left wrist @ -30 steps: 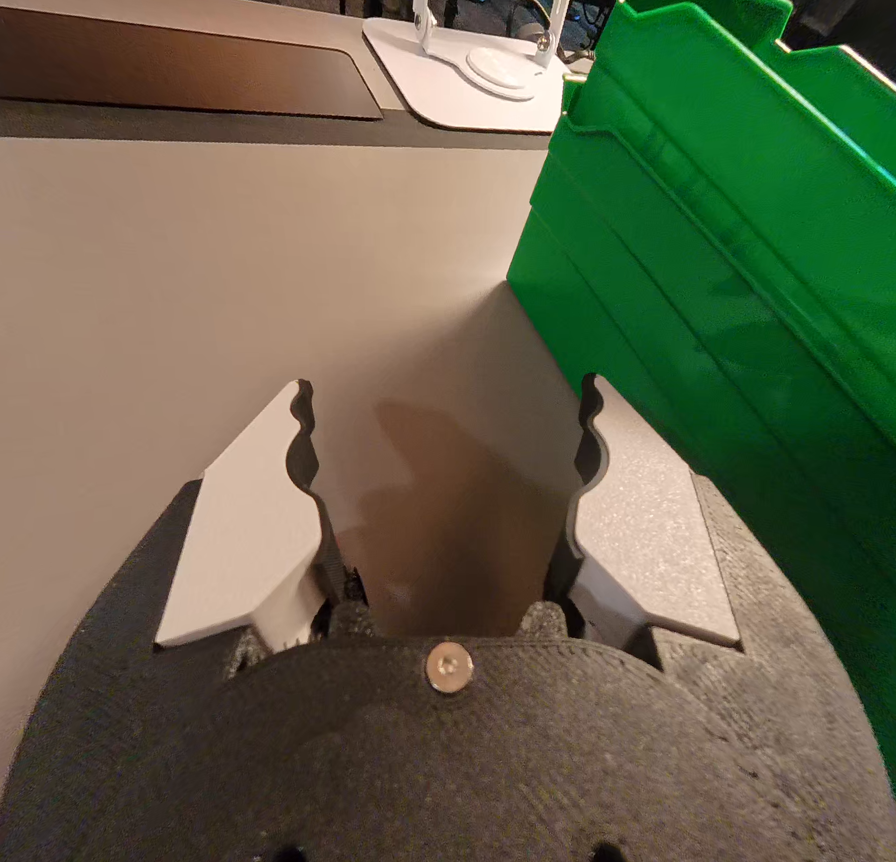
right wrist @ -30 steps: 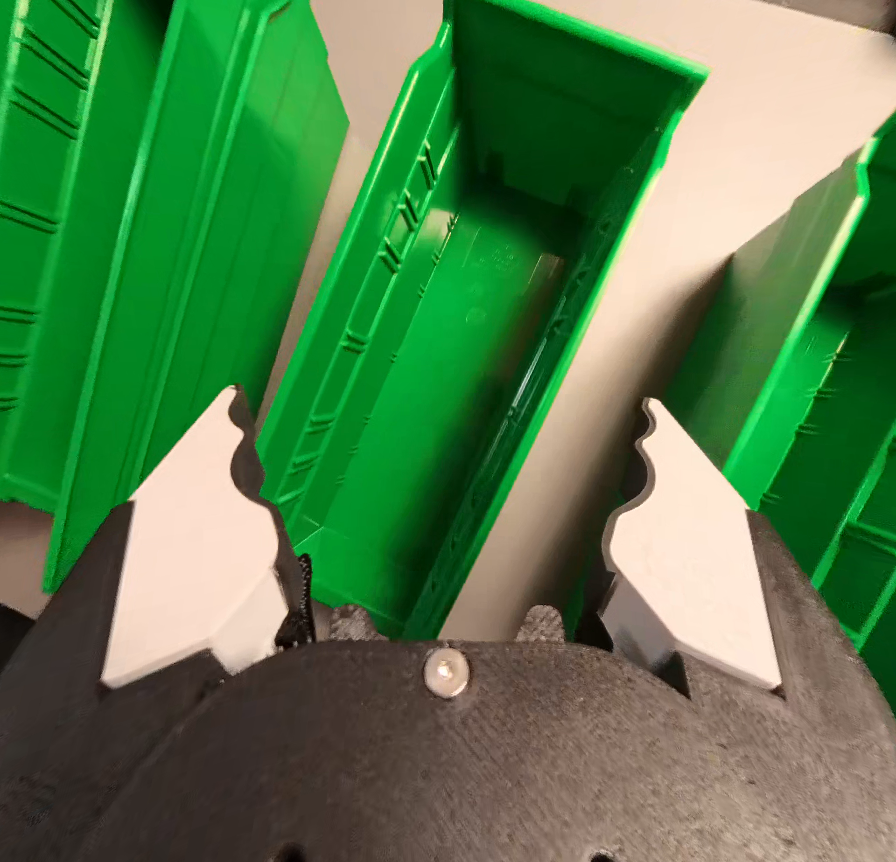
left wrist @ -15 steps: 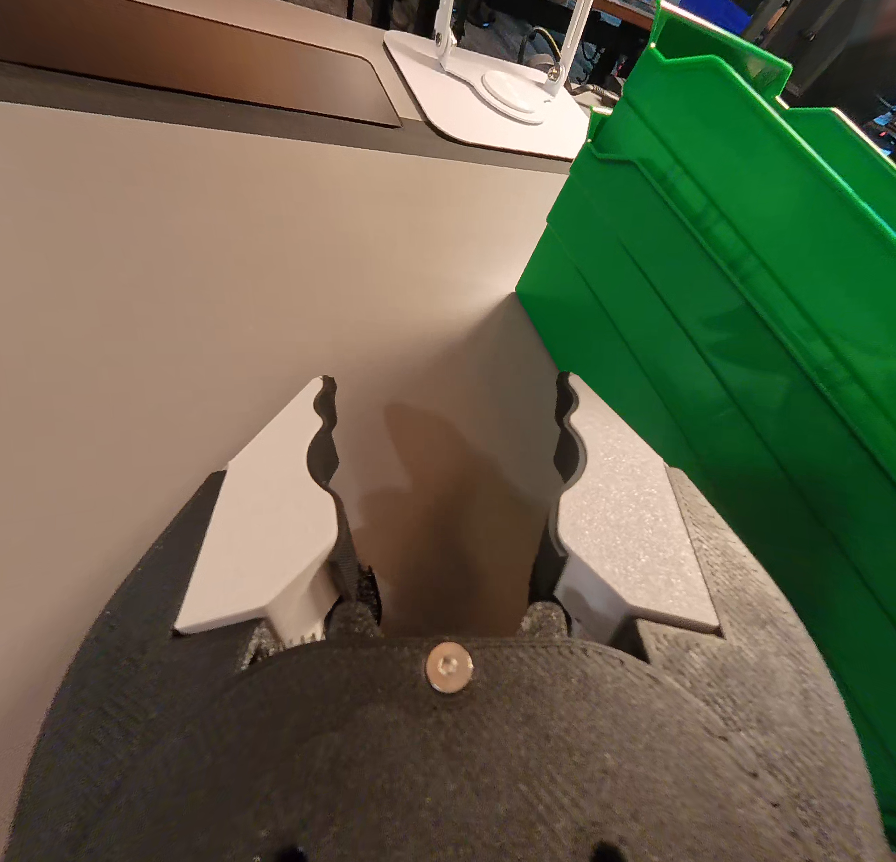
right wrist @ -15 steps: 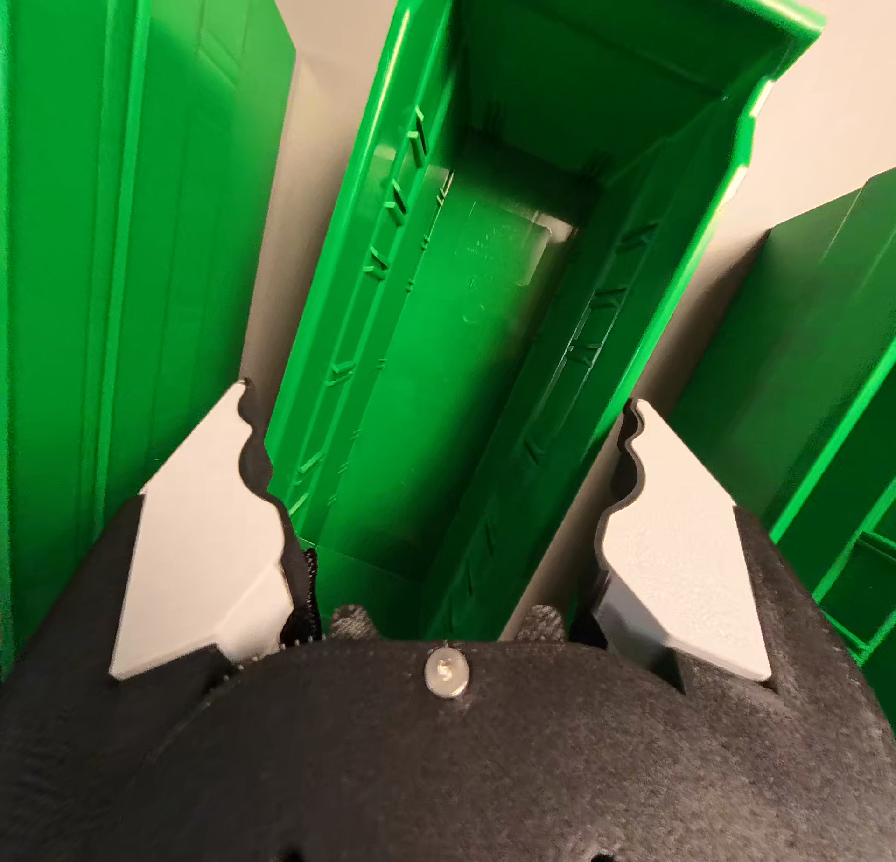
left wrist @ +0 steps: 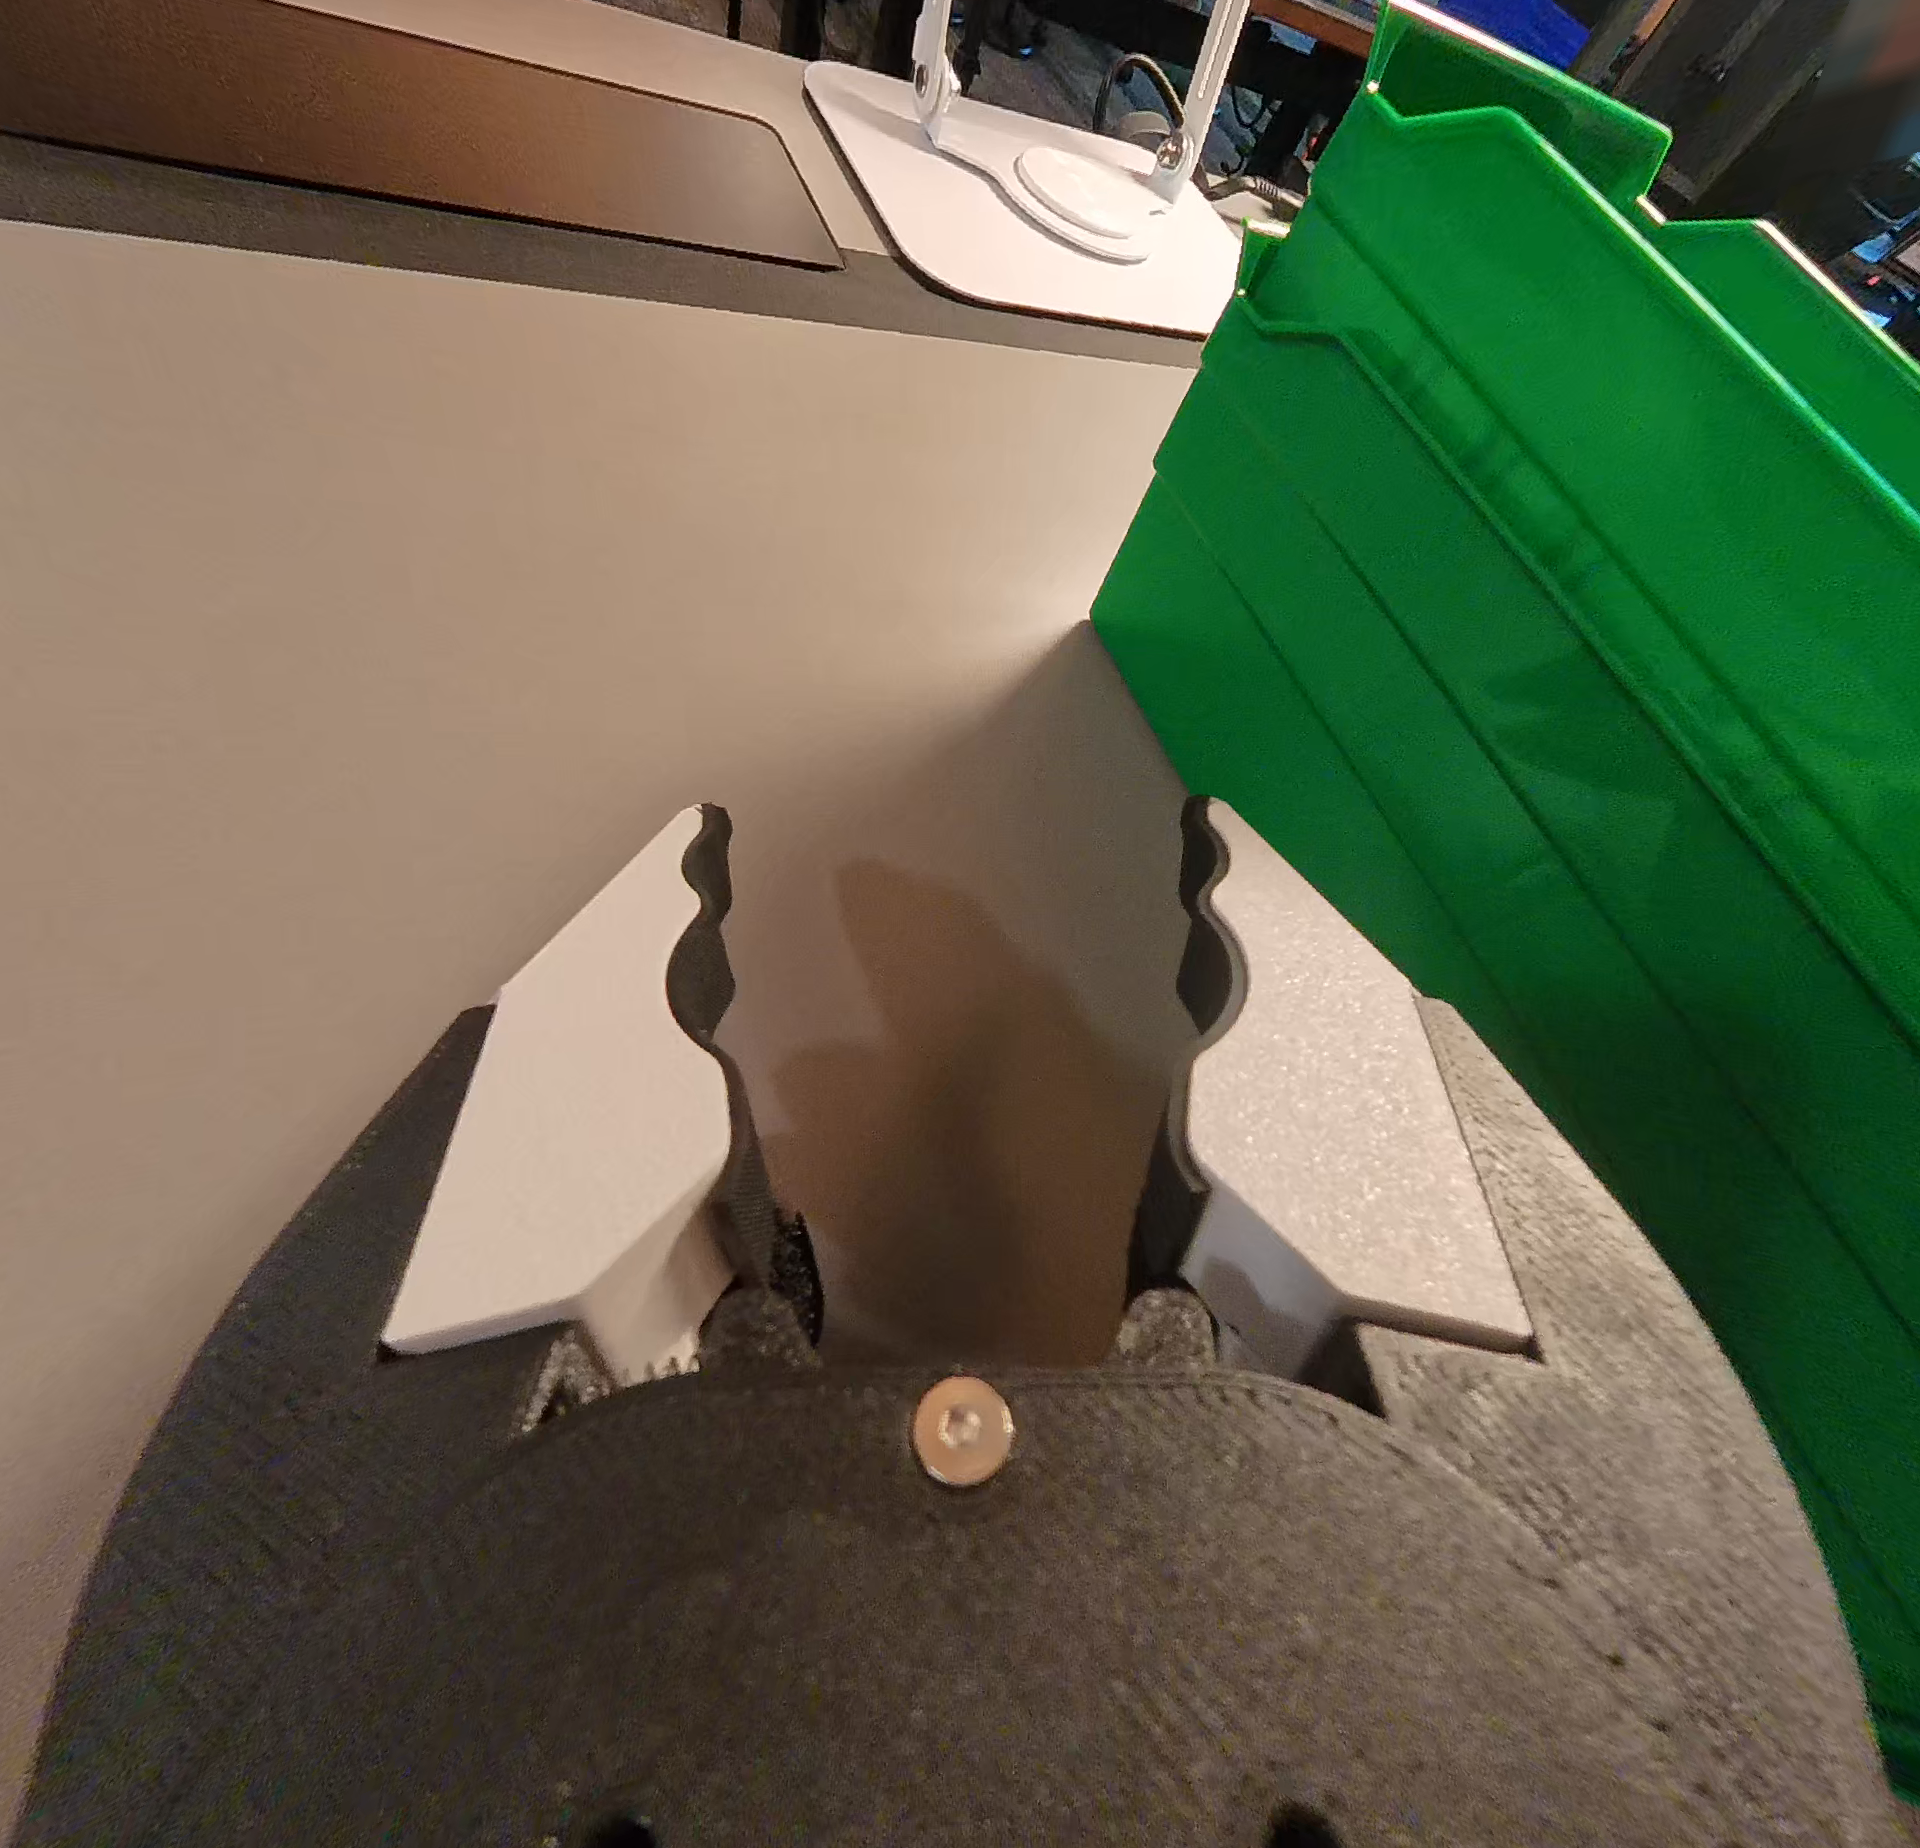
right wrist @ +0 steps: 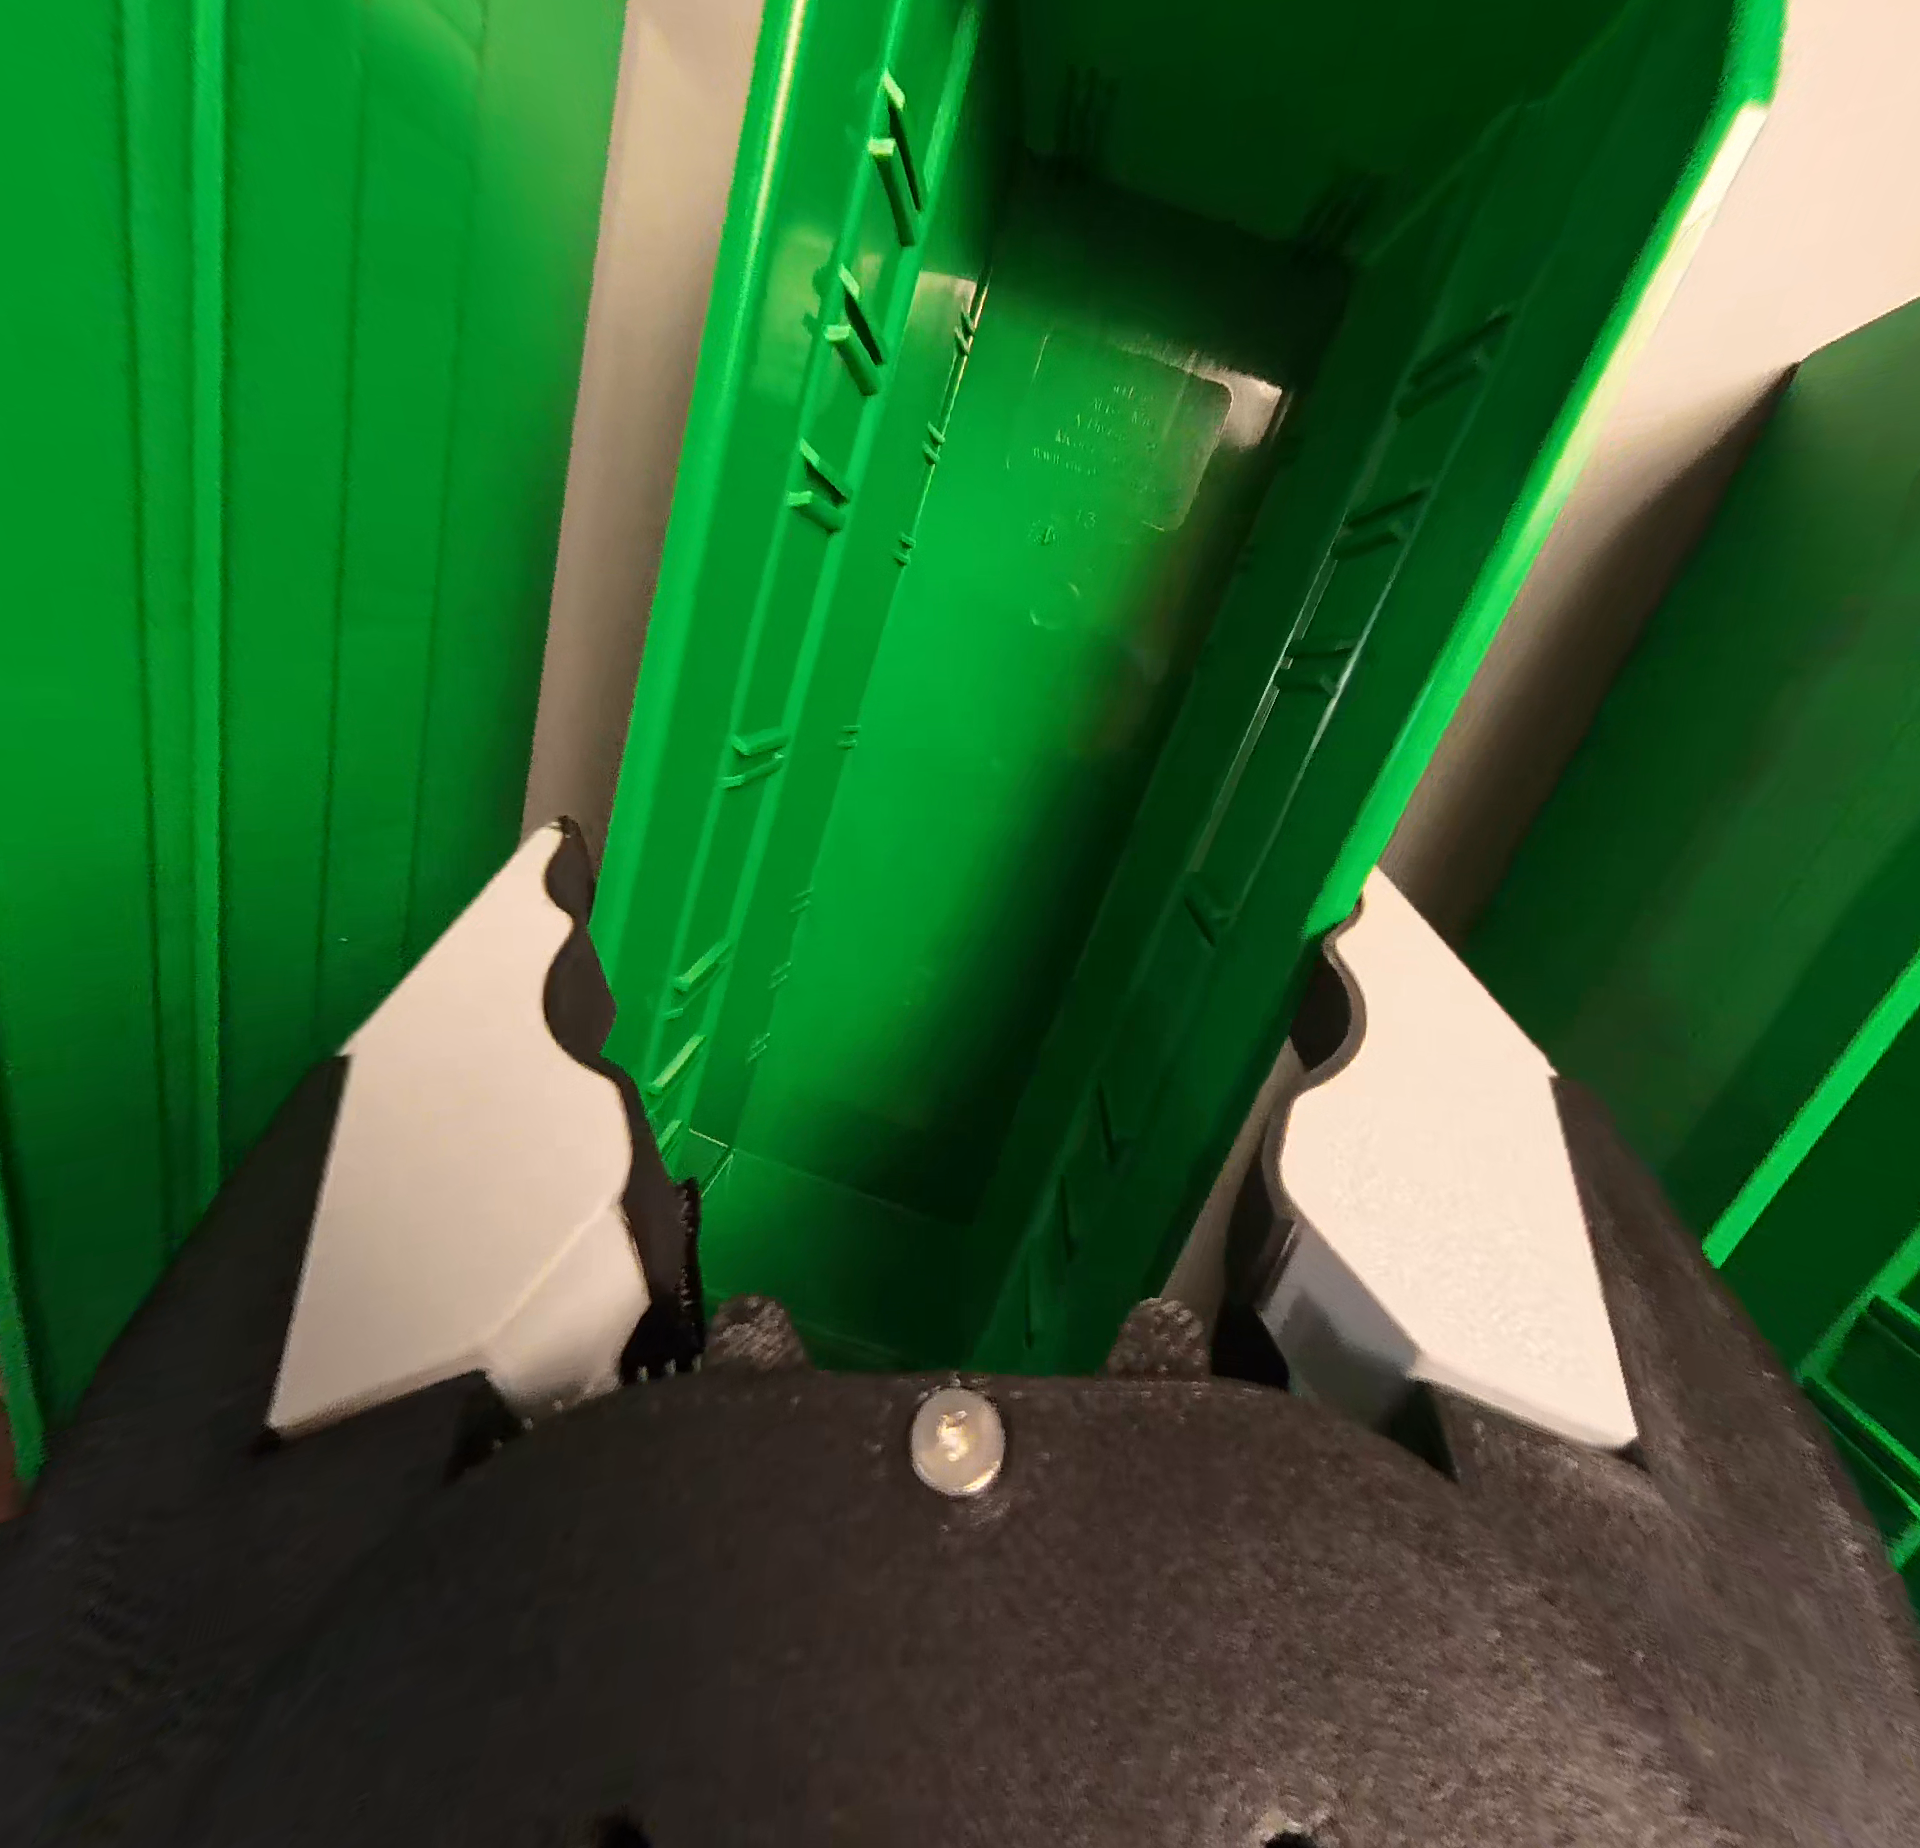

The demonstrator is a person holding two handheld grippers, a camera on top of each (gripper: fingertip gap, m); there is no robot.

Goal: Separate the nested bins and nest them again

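Green bin (right wrist: 997,759) sits between right hand-held gripper's (right wrist: 961,894) fingers.

- Even indoor light on the table (left wrist: 416,551), fairly bright.
- Soft shadow falls beside the bins (left wrist: 1558,655).
- Glare streaks the middle bin's (right wrist: 1039,655) rim and floor.
- Wide-angle bending at edges; slight motion blur in the right view.

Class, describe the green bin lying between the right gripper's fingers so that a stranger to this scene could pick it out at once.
On the beige table, three green bins lie side by side in the right wrist view. Take the middle bin, straddled by the right gripper. Unlike its neighbours, it shows its whole open inside, with a moulded panel on its floor.
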